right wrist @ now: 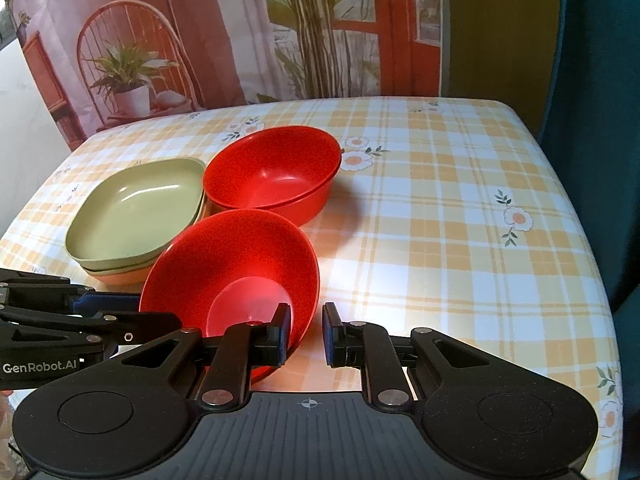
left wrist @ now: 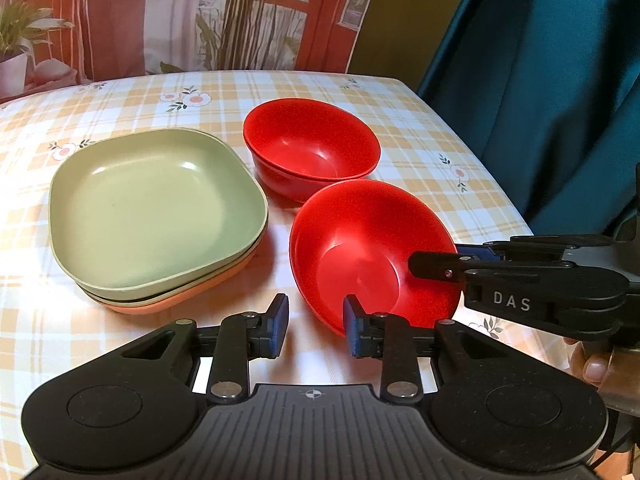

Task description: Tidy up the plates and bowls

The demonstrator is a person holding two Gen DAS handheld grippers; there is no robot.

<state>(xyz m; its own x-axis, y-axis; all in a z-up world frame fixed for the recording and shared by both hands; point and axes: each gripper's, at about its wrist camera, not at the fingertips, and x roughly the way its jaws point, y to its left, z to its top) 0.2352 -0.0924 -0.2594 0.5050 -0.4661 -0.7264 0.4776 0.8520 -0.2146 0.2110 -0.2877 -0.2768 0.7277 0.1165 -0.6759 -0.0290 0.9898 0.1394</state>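
A near red bowl (left wrist: pixel 368 256) is tilted, its rim between the fingers of my right gripper (right wrist: pixel 306 334), whose jaws are narrow but not closed tight on it. The same bowl (right wrist: pixel 236 276) fills the lower left of the right wrist view. My left gripper (left wrist: pixel 316 324) is open at the bowl's near left rim; its right pad (left wrist: pixel 352 328) touches the rim. Behind stands a stack of two red bowls (left wrist: pixel 312 152), also in the right wrist view (right wrist: pixel 272 172). A stack of square plates, green on top (left wrist: pixel 156 208), lies left; it shows too in the right wrist view (right wrist: pixel 136 216).
The table wears a yellow checked cloth with flowers (right wrist: pixel 460 220). A printed backdrop (right wrist: pixel 240 32) hangs behind it. A teal curtain (left wrist: pixel 560 80) stands at the right. The table's right edge (right wrist: pixel 592 200) drops off.
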